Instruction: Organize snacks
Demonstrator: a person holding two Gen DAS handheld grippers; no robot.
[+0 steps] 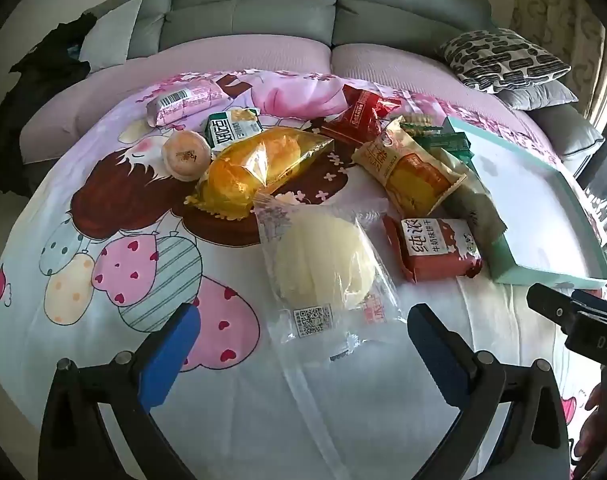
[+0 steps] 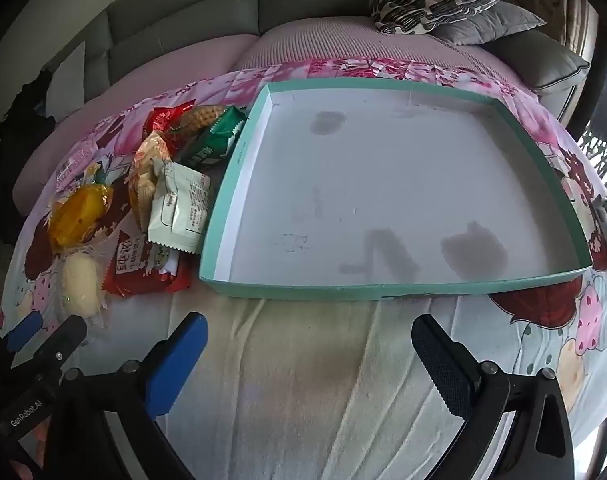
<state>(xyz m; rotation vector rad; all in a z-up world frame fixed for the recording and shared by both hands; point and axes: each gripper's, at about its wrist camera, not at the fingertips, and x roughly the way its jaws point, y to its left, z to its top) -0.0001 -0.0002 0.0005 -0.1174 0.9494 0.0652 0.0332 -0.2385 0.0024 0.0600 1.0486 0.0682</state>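
Left gripper (image 1: 303,344), jaws spread apart and holding nothing; the clear-wrapped bun (image 1: 323,260) lies between and just beyond the blue fingertips (image 1: 175,344), at lower centre of the frame. Other snack packets (image 1: 419,176) are heaped above it, left of the teal tray (image 2: 383,290). Right gripper (image 2: 309,350), jaws likewise released, faces the tray's near wall. All rest on a cartoon-print bedsheet (image 1: 103,280); a grey sofa (image 1: 263,4) fills the upper frame.
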